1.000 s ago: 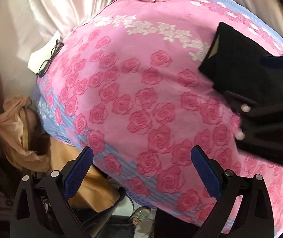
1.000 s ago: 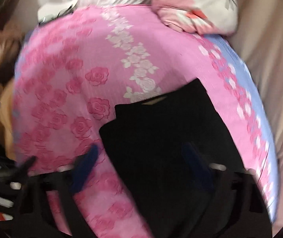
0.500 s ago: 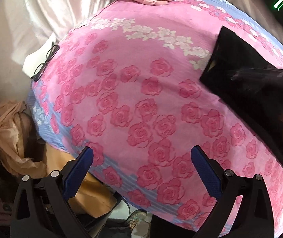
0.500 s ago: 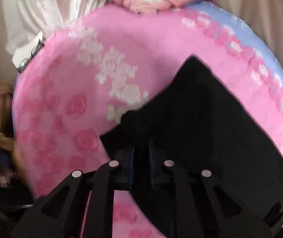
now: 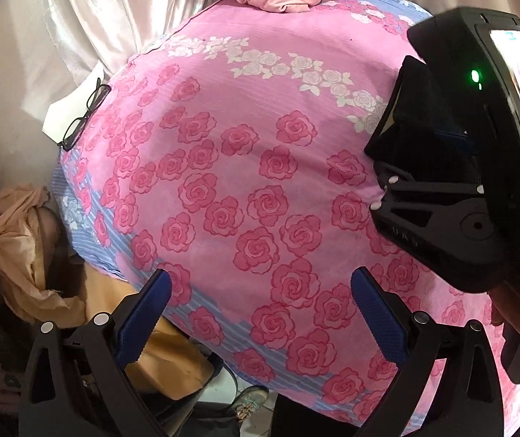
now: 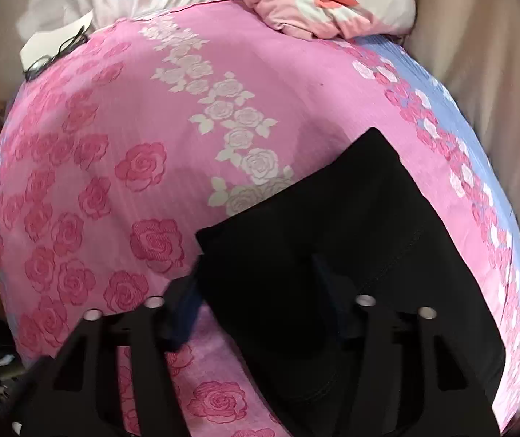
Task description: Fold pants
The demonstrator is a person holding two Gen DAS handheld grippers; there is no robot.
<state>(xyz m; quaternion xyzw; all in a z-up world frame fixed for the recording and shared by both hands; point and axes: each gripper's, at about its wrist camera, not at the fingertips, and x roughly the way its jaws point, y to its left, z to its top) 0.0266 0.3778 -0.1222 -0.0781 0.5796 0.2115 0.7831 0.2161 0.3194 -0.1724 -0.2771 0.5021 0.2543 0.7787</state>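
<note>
The black pants lie folded in a flat block on the pink rose bedspread, toward its right side. My right gripper is open, its blue-padded fingers spread over the near edge of the pants, holding nothing. In the left wrist view the pants show at the right, mostly hidden behind the right gripper's body. My left gripper is open and empty over the bedspread's near left part, well away from the pants.
A pink and white pillow lies at the bed's far edge. Glasses rest on white paper at the far left corner. Tan cloth and a shoe lie off the bed's left edge. Curtains hang behind.
My right gripper was shut on the pants' edge half a second ago and has now opened, with the pants lying flat. The left gripper has stayed open in place.
</note>
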